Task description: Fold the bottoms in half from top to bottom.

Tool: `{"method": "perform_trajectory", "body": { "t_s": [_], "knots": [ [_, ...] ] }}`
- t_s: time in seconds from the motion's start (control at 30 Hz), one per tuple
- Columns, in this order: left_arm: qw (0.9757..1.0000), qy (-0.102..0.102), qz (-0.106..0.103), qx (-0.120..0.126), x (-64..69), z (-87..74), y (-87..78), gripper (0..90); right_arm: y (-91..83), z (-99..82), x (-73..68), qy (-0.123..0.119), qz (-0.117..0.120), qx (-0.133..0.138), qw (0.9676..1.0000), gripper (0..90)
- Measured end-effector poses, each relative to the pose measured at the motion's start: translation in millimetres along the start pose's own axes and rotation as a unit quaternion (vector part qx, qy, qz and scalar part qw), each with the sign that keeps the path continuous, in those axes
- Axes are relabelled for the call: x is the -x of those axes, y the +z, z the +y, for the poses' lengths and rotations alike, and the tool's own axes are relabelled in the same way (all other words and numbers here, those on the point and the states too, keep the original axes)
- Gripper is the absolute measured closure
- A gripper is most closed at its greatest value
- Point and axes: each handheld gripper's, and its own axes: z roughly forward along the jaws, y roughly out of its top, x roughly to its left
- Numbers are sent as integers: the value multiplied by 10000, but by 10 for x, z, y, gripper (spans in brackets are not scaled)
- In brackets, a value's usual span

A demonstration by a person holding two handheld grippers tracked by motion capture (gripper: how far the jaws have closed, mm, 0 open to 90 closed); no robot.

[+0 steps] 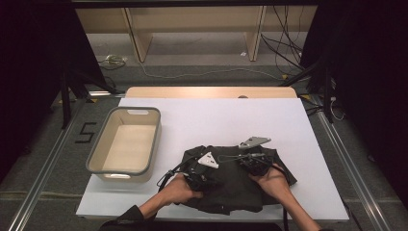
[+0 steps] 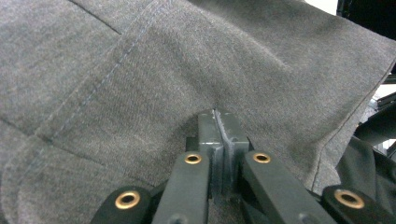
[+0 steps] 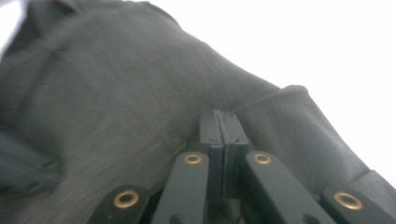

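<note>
Dark grey garment (image 1: pixel 235 180) lies crumpled at the worktop's (image 1: pixel 231 120) near edge, soft, limp, light; best pinched at hems or seams. Left gripper (image 2: pixel 218 122) and right gripper (image 3: pixel 218 122) fingers are closed, each pinching fabric. Empty bin (image 1: pixel 155 139) sits left.

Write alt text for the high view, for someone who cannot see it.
Two hand-held grippers, left gripper and right gripper, press into a crumpled dark garment on a white table. An empty grey-rimmed bin sits to its left.
</note>
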Motion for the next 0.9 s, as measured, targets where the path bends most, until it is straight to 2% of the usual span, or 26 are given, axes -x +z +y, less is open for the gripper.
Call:
{"method": "perform_trajectory", "body": {
  "t_s": [0.13, 0.23, 0.27, 0.37, 0.53, 0.57, 0.6, 0.7, 0.73, 0.77, 0.8, 0.83, 0.87, 0.9],
  "knots": [
    [10000, -64, -49, -22, -31, -7, 17, 889, 170, 22, 21, -12, -136, -199, 9997, 900],
    [9999, -96, -83, -35, -48, -19, 32, 890, 226, 18, 23, 14, -138, -264, 9996, 900],
    [9999, -101, -87, -60, -53, -27, 53, 890, 301, -20, 12, 29, -135, -354, 9993, 900],
    [9999, -115, -54, -61, -42, -29, 66, 890, 333, -45, -22, -124, -245, -355, 9990, 900],
    [9999, -60, -84, -55, -34, -32, 34, 888, 242, -41, 33, 120, -122, -224, 9996, 900],
    [9999, -114, -108, -8, -35, -26, 19, 888, 242, -41, 33, 120, -122, -224, 9996, 900],
    [9997, -147, -194, 92, -37, -3, -33, 868, 145, -27, 67, 197, -80, -58, 9998, 877],
    [9993, -173, -276, 182, -49, 38, -104, 826, 64, -33, 108, 246, -23, 35, 9997, 863],
    [9986, -295, -320, 296, -66, 74, -151, 818, -33, -64, 150, 313, 27, 75, 9995, 858],
    [9981, -348, -217, 452, -97, 126, -219, 817, -65, -77, 165, 323, 38, 101, 9994, 858],
    [9980, -343, -124, 514, -121, 154, -256, 814, -109, -93, 182, 349, 62, 132, 9993, 858],
    [9980, -343, -124, 514, -121, 154, -256, 814, -109, -93, 182, 349, 62, 132, 9993, 858],
    [9973, -404, 50, 619, -187, 203, -325, 816, -189, -115, 210, 400, 69, 199, 9990, 853],
    [9973, -404, 50, 619, -187, 203, -325, 819, -189, -115, 210, 400, 69, 199, 9990, 853]
  ]
}}
